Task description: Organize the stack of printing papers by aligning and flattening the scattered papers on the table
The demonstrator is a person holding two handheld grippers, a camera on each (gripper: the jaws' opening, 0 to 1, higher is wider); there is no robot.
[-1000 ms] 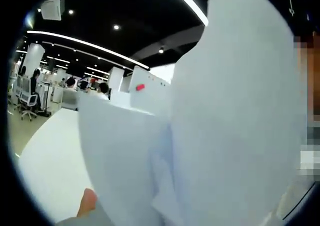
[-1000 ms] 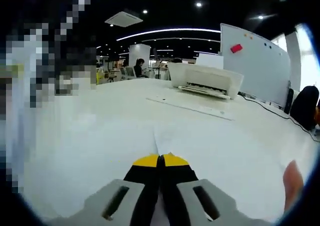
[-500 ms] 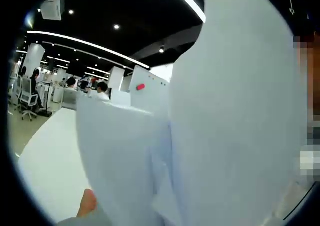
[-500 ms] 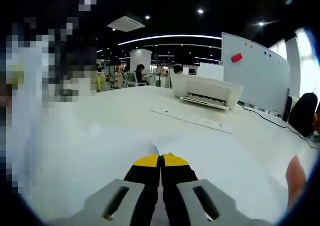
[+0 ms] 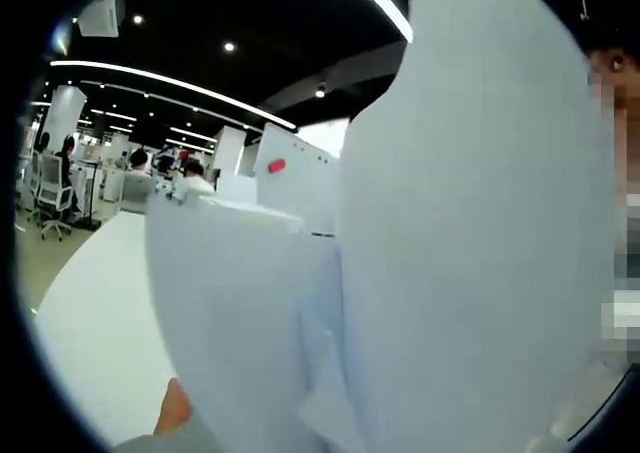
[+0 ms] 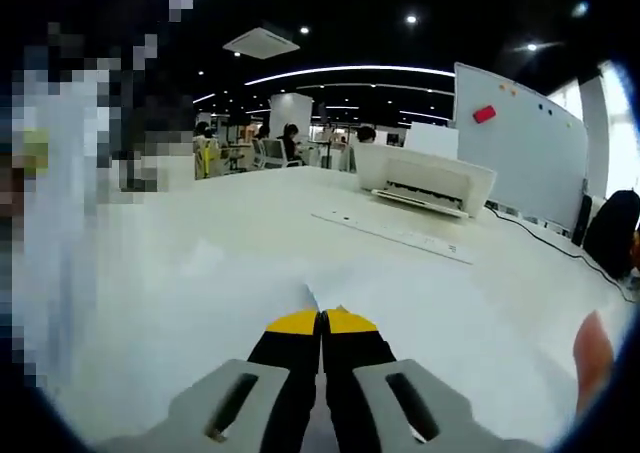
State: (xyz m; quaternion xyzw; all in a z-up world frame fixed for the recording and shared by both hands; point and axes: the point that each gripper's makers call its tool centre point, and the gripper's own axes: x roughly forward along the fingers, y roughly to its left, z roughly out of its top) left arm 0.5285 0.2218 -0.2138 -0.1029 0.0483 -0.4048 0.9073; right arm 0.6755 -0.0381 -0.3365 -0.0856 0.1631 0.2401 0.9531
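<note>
White printing papers (image 5: 470, 233) stand upright right in front of the left gripper's camera, one big sheet at the right and a lower one (image 5: 235, 323) at the left. They hide that gripper's jaws. A fingertip (image 5: 174, 411) shows at the lower left edge. In the right gripper view, my right gripper (image 6: 321, 318), yellow-tipped, has its jaws pressed together. A thin edge of white paper (image 6: 400, 313) rises from between the tips, and the sheet spreads ahead over the white table (image 6: 230, 223).
A white printer (image 6: 425, 180) and a flat keyboard (image 6: 392, 236) sit on the far part of the table. A whiteboard (image 6: 520, 153) with a red magnet stands behind, with a black chair (image 6: 610, 235) at the right. People sit at distant desks.
Both views have shifted slightly with the hands. The papers stay upright in front of the left camera and the right jaws stay pressed together.
</note>
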